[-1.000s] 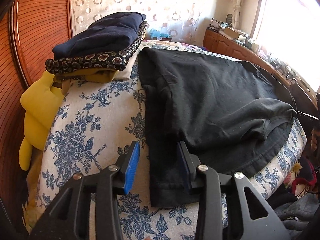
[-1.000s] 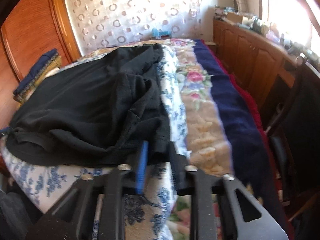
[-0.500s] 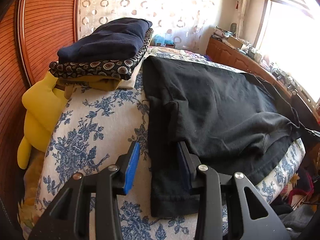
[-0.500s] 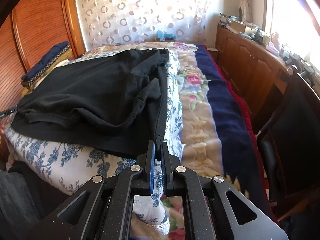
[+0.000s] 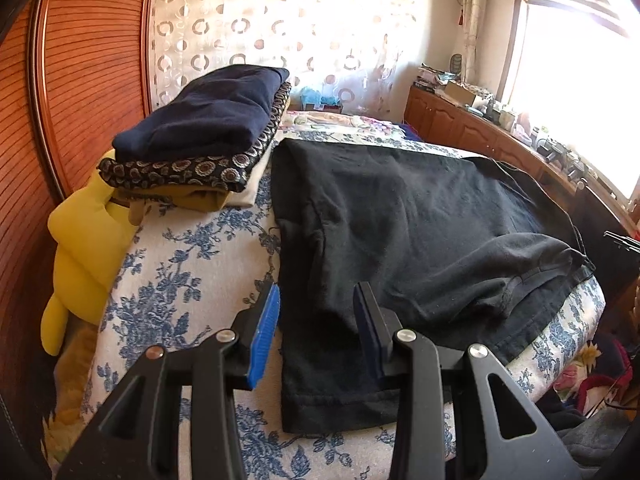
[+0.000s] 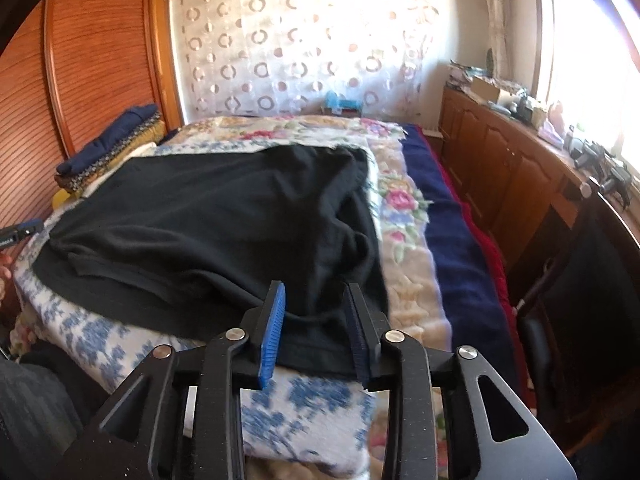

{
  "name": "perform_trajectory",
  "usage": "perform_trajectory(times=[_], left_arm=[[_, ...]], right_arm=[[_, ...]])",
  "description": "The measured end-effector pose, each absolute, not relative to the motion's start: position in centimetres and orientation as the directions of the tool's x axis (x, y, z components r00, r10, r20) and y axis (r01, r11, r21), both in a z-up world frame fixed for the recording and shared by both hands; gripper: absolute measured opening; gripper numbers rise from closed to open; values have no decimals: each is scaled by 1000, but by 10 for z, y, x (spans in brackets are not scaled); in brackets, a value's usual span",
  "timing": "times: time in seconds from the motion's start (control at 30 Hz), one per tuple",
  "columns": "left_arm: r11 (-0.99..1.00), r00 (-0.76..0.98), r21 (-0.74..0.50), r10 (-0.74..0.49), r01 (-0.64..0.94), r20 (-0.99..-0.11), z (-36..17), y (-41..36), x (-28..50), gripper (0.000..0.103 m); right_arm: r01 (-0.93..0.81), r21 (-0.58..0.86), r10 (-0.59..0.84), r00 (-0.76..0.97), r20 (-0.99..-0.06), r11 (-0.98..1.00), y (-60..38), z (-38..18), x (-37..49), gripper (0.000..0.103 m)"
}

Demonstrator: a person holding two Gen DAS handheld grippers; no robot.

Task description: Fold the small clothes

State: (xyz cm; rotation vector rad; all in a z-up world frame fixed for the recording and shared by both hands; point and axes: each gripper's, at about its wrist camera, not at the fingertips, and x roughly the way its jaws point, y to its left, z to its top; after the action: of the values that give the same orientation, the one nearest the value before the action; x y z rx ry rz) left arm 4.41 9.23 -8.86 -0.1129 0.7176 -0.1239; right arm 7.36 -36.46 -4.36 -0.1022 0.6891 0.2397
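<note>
I have both tongs spread apart, neither one clamped on anything. My left tongs (image 5: 316,332) hover over the near left corner of the black garment (image 5: 400,240), one blue-padded finger over the floral bedspread (image 5: 180,280) and the other over the dark cloth; I cannot tell whether the tips touch the fabric. My right tongs (image 6: 316,332) sit at the garment's opposite near corner (image 6: 240,232), their pads straddling its hem close to the bed's near edge.

The black garment lies spread across the near part of the bed, mostly flat but rumpled — a loose fold of cloth is doubled over along the near edge, and a hemmed sleeve or leg runs down toward the left tongs. It covers most of the blue-and-white bedspread between the two tongs.

At the bed's far left corner, against the wooden headboard (image 5: 80,100), stands a stack of folded clothes (image 5: 208,132): a navy piece on top, a dark patterned one with round motifs under it, then mustard and cream layers. A yellow plush cushion (image 5: 80,248) is wedged between the bed's left edge and the headboard. Along the bed's right side I see a pink-flowered blanket (image 6: 400,208) and a dark blue blanket (image 6: 452,240) beside it. A wooden cabinet (image 6: 500,160) cluttered with small things runs under the window.

I can read no writing or brand anywhere.
</note>
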Motion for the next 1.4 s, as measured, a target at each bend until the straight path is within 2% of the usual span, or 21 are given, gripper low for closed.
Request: perform_trajectory(times=[0.17,0.27,0.63,1.07,1.23,1.4], left_arm=[[987,737,-142,-150,73,-659,-94,89,48,37],[987,729,-143,-149,70,-668,-98,88,52,37],[987,694,-156,-142,43,-706,-114,90,66,37],[989,688,-147,-128,32,-714,-121,88,67,37],[987,683,-161,-136,27,-718,-121,90,70,37],[981,683,-190,-156,26,-713,-121,94,71,37]], right_arm=[[-291,-3,223,737,-638,957,-338,-51,83,51],[-310,-4,234,726,-647,951,-321,-62,90,55],[-349,-5,244,666,-705,937,-280,-100,111,59],[-293,-32,186,684,-705,956,-278,-111,108,82],[-238,-27,149,688,-711,971,-279,-112,108,89],[-225,-25,142,696,-704,974,-279,-113,108,91]])
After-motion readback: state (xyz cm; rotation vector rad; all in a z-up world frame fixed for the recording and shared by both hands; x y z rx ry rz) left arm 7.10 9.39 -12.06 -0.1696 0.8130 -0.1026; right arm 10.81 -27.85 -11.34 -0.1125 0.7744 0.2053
